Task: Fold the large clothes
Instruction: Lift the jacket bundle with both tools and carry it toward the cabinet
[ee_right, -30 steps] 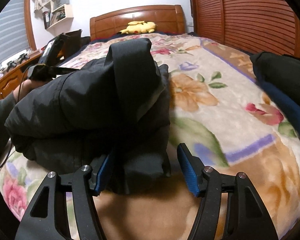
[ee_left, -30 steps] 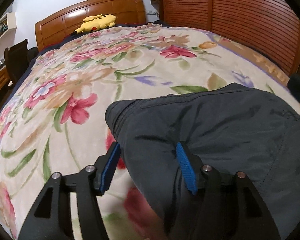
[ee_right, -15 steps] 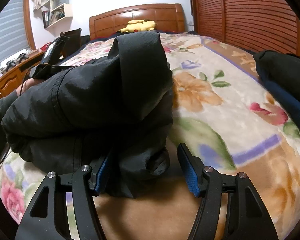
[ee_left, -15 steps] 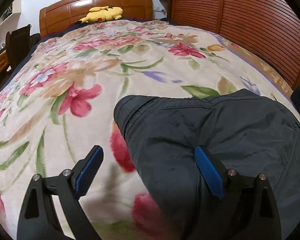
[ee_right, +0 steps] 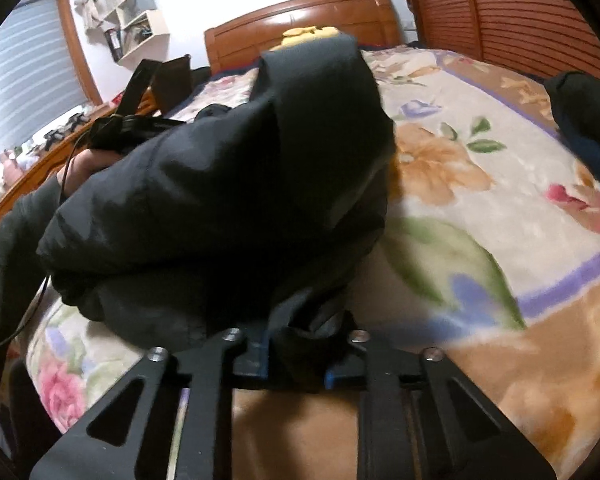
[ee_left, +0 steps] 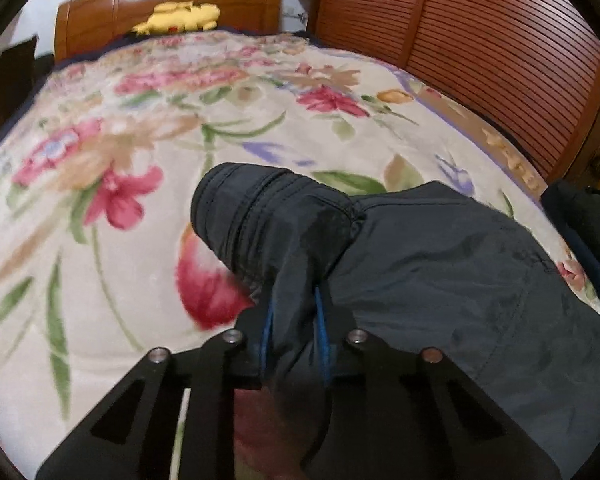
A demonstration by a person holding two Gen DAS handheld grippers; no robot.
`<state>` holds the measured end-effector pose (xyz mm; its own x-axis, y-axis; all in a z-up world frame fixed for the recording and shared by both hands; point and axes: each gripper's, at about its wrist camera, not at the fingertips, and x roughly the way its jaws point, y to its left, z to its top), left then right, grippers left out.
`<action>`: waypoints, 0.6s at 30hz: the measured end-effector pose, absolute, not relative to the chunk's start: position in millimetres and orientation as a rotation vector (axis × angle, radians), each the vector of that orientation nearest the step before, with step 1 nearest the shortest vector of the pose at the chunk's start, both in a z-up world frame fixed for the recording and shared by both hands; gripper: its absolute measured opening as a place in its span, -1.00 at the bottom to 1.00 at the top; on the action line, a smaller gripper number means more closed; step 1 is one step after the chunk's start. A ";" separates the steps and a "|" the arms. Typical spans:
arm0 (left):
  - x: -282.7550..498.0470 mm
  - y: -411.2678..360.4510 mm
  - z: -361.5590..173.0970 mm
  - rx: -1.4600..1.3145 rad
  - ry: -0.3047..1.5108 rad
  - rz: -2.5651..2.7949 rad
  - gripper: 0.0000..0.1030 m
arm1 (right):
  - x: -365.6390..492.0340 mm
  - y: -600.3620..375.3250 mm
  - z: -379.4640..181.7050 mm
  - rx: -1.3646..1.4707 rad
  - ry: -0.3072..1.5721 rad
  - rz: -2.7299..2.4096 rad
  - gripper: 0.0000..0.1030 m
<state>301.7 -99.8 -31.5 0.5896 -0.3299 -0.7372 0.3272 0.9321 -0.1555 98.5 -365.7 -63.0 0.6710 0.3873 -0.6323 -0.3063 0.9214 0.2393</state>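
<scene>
Both ends pinched, fold barely begun
Left gripper point(ee_left: 292, 320) and right gripper point(ee_right: 296, 354) have just closed on the bunched dark padded jacket point(ee_left: 440, 264); folding remains

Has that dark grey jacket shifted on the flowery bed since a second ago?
Yes. The dark grey jacket has bunched upward at its near edge, off the floral blanket; the left gripper has just closed its fingers on a fold.

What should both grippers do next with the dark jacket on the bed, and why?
Probably lift together. The left gripper and right gripper have just closed on pinches of the dark jacket, which lies bunched on the floral blanket.
</scene>
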 end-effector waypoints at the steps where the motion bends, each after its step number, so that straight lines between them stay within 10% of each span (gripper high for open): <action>1: 296.0 -101.6 -23.7 0.010 0.838 -0.369 -0.79 | 97.3 -367.8 -60.8 0.130 0.729 0.396 -0.83; 18: 228.6 -161.7 92.3 0.113 0.582 -0.353 -0.86 | 85.4 -390.3 20.9 0.044 0.527 0.368 -0.95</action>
